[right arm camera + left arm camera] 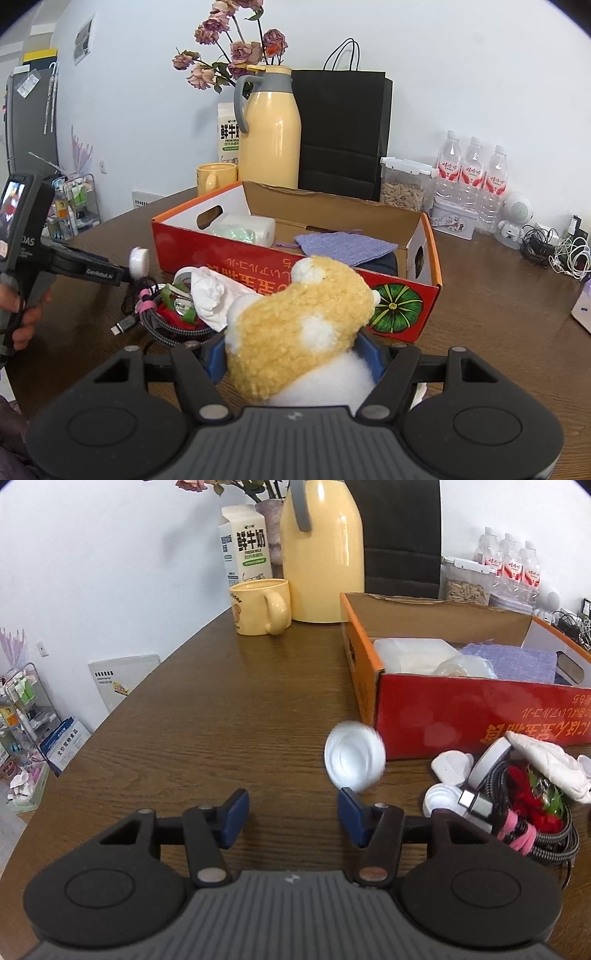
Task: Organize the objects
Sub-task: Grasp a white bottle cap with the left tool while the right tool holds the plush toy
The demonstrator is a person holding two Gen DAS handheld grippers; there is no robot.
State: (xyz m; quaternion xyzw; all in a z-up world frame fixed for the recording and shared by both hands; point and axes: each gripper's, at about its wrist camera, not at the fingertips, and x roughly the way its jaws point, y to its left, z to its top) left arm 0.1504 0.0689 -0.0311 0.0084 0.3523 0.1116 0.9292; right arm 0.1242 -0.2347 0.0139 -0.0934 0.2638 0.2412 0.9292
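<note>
Left claw (293,818) gapes empty; right claw (293,354) clamps plush toy (299,328); handle reads "GenRobot.AI".

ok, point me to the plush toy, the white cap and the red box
plush toy (295,332), right wrist view, yellow fleece body.
white cap (354,756), left wrist view, centre of its ridged face.
red box (443,712), left wrist view, near red side wall.
</note>
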